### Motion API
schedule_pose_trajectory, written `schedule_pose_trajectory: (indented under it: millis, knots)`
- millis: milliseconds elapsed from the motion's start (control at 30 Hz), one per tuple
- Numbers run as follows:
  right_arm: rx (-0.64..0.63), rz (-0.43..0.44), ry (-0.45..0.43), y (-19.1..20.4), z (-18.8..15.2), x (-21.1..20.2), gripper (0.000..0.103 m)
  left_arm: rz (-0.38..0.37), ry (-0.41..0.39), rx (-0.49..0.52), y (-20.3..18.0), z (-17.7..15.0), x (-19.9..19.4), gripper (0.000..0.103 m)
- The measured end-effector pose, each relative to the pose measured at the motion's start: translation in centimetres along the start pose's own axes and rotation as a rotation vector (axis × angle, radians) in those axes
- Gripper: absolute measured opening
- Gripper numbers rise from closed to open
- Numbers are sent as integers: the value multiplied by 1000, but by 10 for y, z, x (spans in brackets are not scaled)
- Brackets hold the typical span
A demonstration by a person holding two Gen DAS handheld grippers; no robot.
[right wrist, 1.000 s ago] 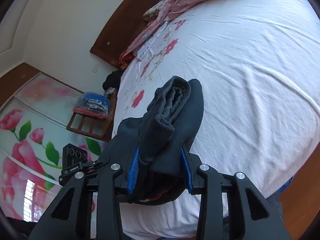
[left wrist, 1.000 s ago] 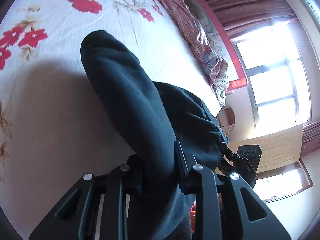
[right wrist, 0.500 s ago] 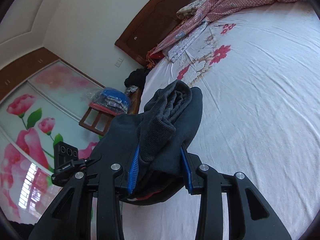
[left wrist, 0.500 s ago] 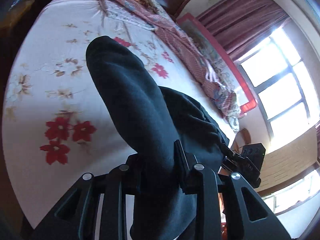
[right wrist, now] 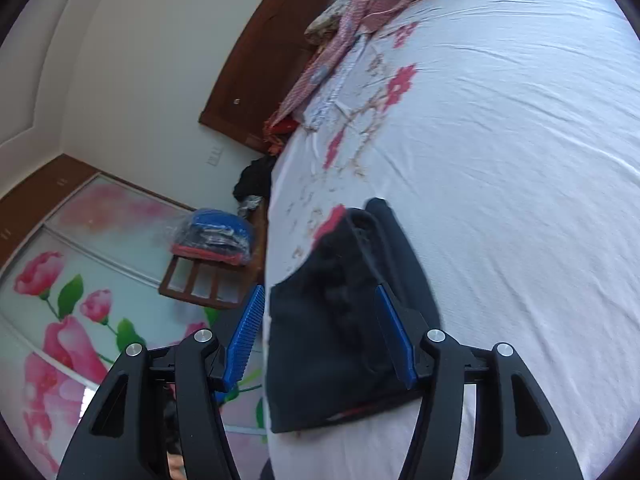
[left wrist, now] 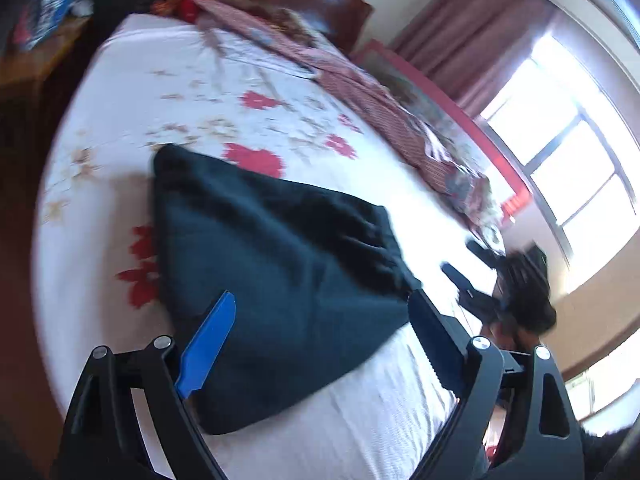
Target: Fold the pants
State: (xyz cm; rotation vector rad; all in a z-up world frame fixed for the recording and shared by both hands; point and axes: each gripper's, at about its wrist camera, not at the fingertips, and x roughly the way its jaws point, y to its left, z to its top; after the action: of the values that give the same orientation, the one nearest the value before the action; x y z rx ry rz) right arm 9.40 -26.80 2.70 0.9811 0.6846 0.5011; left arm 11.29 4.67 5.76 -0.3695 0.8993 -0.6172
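Note:
The dark folded pants [left wrist: 280, 272] lie flat on the white flowered bed sheet [left wrist: 160, 92]. My left gripper [left wrist: 320, 320] is open, its blue-padded fingers wide apart over the near edge of the pants, holding nothing. In the right wrist view the pants [right wrist: 344, 320] lie near the bed's corner. My right gripper [right wrist: 320, 328] is open just above them, fingers spread to either side of the bundle. The right gripper also shows blurred in the left wrist view [left wrist: 476, 276], off the pants.
A red checked blanket [left wrist: 380, 104] lies along the far side by the wooden headboard [right wrist: 280, 52]. A wooden chair with a blue bag [right wrist: 216, 240] stands beside the bed. Windows [left wrist: 560, 152] are at the right. The bed edge runs close to the pants.
Both grippers opened and let go of the pants, which dropped from a held-up bundle to lying flat on the sheet. Both grippers drew back a little.

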Motion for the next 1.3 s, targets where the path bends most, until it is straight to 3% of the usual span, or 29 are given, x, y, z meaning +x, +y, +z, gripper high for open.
schedule_pose_trajectory:
  millis: [33, 100, 200, 267, 333, 367, 400, 433, 467, 500, 567, 600, 633, 700, 800, 833, 933, 967, 1000, 1067, 1133, 1233, 1300]
  knots:
    - [-7, 8, 12, 3, 9, 21, 57, -15, 27, 45, -11, -5, 11, 91]
    - [33, 30, 70, -3, 19, 65, 57, 28, 107, 90, -19, -19, 35, 90]
    - [96, -44, 93, -42, 18, 102, 55, 54, 200, 59, -1, -50, 53, 89]
    - [162, -28, 49, -65, 15, 96, 12, 48, 176, 80, 5, -62, 50, 89]
    - [176, -29, 70, -64, 12, 90, 8, 54, 183, 59, 7, -59, 50, 89]
    - [165, -43, 79, -56, 12, 83, 13, 65, 195, 68, 5, -56, 52, 91]
    - [165, -46, 78, -46, 11, 72, 23, 79, 210, 86, 0, -53, 54, 93]
    - [176, -23, 67, -38, 9, 60, 59, 90, 214, 96, -4, -49, 53, 94]
    - [185, -14, 49, -32, 6, 42, 86, 106, 212, 100, -7, -47, 50, 95]
    - [189, -23, 27, -28, 2, 23, 87, 138, 207, 98, -10, -46, 44, 100]
    - [203, -4, 26, -29, -6, -14, 87, 177, 187, 62, -7, -46, 26, 101]
    - [212, -34, 20, -31, -11, -32, 87, 191, 176, 31, -2, -47, 13, 101]
    - [220, -85, 6, -34, -16, -52, 89, 207, 156, 0, 2, -49, -3, 101]
    - [234, -266, -4, -41, -28, -85, 94, 262, 96, -84, 15, -53, -35, 101]
    - [299, -695, 40, -50, -48, -117, 94, 377, 30, -223, 41, -60, -77, 101]
    - [315, -789, 68, -53, -55, -123, 94, 445, 22, -259, 49, -61, -86, 101]
    - [190, -904, 81, -26, -66, -122, 94, 573, 28, -313, 61, -62, -104, 101]
    - [116, -907, 72, -8, -68, -114, 94, 611, 33, -322, 61, -61, -106, 101]
    - [39, -851, 62, 5, -70, -108, 94, 630, 23, -336, 59, -60, -108, 101]
    - [-121, -677, 83, 44, -70, -82, 98, 646, -45, -327, 45, -56, -106, 101]
    - [-255, -568, 133, 80, -75, -47, 98, 690, -77, -256, 21, -46, -95, 101]
    - [-262, -440, 168, 105, -83, -14, 98, 679, -87, -201, -5, -30, -79, 101]
    - [-300, -445, 155, 114, -94, -7, 98, 707, -128, -174, -19, -28, -72, 101]
